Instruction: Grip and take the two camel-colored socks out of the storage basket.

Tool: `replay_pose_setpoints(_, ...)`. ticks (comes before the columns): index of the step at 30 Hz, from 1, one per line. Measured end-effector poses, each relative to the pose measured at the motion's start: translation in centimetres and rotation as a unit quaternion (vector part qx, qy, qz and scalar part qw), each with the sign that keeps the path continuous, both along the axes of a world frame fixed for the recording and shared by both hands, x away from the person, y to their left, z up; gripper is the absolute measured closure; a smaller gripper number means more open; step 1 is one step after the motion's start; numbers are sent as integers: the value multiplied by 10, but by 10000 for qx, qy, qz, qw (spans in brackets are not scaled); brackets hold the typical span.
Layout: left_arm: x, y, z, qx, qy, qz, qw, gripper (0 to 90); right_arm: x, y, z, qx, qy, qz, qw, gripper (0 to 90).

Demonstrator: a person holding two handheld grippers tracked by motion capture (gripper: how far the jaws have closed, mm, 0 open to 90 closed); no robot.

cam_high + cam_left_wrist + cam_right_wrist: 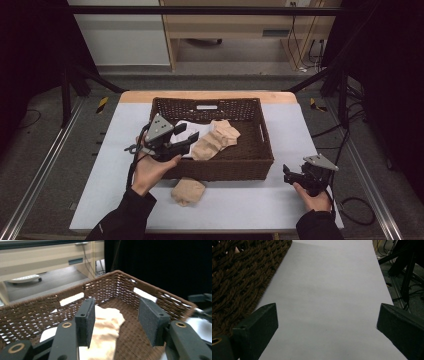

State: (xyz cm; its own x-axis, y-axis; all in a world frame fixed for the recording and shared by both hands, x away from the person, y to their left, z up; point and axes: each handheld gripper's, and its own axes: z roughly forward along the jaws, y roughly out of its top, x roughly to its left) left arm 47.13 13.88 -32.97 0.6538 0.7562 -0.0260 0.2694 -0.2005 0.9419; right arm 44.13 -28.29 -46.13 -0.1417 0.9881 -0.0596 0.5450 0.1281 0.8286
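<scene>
Beige cloth in basket (pixel 216 139): a crumpled, soft beige piece is seen lying on the basket floor, draped partly over a white cloth (pixel 192 131) toward the basket's left half; in the left gripper view it sits just below and beyond the jaws, not between the pads. It is judged to have been set down there, since nothing presses on it and its folds lie slack. Second beige cloth (pixel 188 191): a bundled piece is seen on the tabletop (pixel 250 210), just outside the basket's near wall, apart from both grippers; it is judged to be the next item for the basket. Woven basket (pixel 260 165): dark brown, rectangular, with handle cut-outs, placed centrally on the tabletop so that either hand can reach over its rim. Left gripper (pixel 186 144): held above the basket's near-left corner, jaws pointed into the basket and spread moderately wide with only air between the pads; this posture fits a release rather than a grasp. Right gripper (pixel 289 174): rested low at the tabletop's right edge, just beside the basket's right wall, which is seen at the left of the right gripper view; the jaws stand wide apart with bare tabletop between them. It is judged to be parked out of the way while the left hand does the sorting. Left hand (pixel 150 170) is seen under the gripper body.
</scene>
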Motion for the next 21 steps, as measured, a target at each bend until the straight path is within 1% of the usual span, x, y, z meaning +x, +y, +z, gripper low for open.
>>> replay_pose_setpoints(1, 5, -2, 0, 52, 15, 44, 10000, 468, 0, 0, 0, 8, 3, -1, 10000, 38)
replay_pose_setpoints(2, 5, -2, 0, 52, 15, 44, 10000, 465, 0, 0, 0, 3, -1, 1, 10000, 39)
replay_pose_setpoints(3, 12, -5, 1, 128, 2, 76, 9999, 454, 0, 0, 0, 2, -4, 7, 10000, 39)
replay_pose_setpoints(4, 22, -10, 3, 133, -2, 154, 9998, 446, 0, 0, 0, 10, -5, 10, 10000, 39)
replay_pose_setpoints(5, 22, -10, 3, 133, -2, 154, 9998, 439, 0, 0, 0, 10, -5, 10, 10000, 39)
replay_pose_setpoints(7, 36, -18, 3, 164, -2, 237, 9996, 436, 0, 0, 0, 3, -25, 25, 10000, 39)
replay_pose_setpoints(8, 43, -24, 4, 232, -39, 298, 9993, 426, 0, 0, 1, 28, -41, 11, 10000, 39)
replay_pose_setpoints(10, 54, -34, 2, 287, -62, 289, 9992, 416, 1, 0, 0, 12, -32, 17, 10000, 39)
replay_pose_setpoints(11, 59, -38, 1, 303, -75, 294, 9991, 413, 1, 0, 0, 2, -30, 31, 10000, 39)
replay_pose_setpoints(13, 69, -46, -3, 472, -56, 335, 9983, 410, 1, 1, -1, 16, -10, 45, 10000, 39)
replay_pose_setpoints(14, 72, -50, -6, 521, -62, 353, 9980, 409, 1, 1, -1, -7, 7, 68, 10000, 40)
replay_pose_setpoints(17, 85, -58, -14, 496, -11, 438, 9978, 402, 2, 2, -2, -3, 24, 74, 10000, 43)
replay_pose_setpoints(19, 94, -61, -20, 564, 14, 530, 9970, 389, 2, 2, -2, -3, 18, 64, 10000, 43)
replay_pose_setpoints(20, 98, -62, -24, 574, 50, 573, 9967, 385, 2, 2, -2, -2, 19, 54, 10000, 43)
replay_pose_setpoints(21, 103, -63, -28, 628, 101, 601, 9962, 382, 2, 2, -2, 9, 22, 49, 10000, 43)
